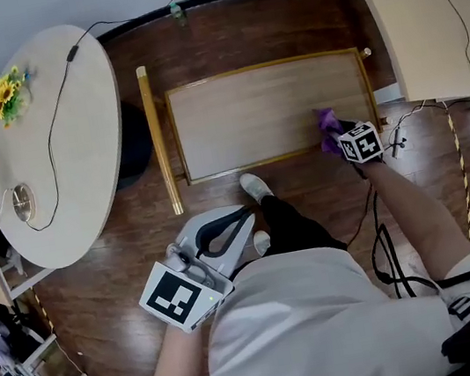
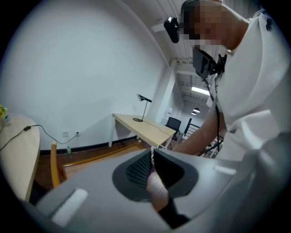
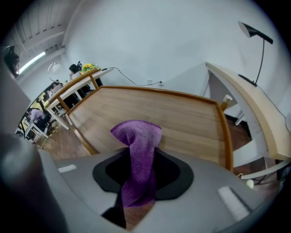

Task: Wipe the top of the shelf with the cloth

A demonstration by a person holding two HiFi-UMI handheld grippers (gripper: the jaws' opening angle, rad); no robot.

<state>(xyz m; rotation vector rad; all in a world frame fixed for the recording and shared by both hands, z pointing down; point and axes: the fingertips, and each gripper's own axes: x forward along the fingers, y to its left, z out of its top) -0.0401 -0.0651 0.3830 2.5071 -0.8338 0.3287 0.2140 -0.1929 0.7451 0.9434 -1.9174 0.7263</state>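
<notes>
The shelf top [image 1: 259, 116] is a light wooden panel with a raised golden rim, lying in front of the person in the head view. My right gripper [image 1: 334, 136] sits over its near right corner, shut on a purple cloth [image 1: 327, 123]. In the right gripper view the cloth [image 3: 136, 150] stands pinched between the jaws of the right gripper [image 3: 136, 166], its top fold drooping over the wooden shelf top [image 3: 173, 113]. My left gripper [image 1: 247, 214] is held low by the person's body, away from the shelf. In its own view the left gripper [image 2: 152, 160] is shut and holds nothing.
A round white table [image 1: 79, 164] with sunflowers [image 1: 5, 94] and a cable stands to the left. A yellow bar [image 1: 159, 142] runs along the shelf's left end. A light desk [image 1: 419, 9] with a lamp is at the right. The person's shoe [image 1: 255, 186] is at the shelf's near edge.
</notes>
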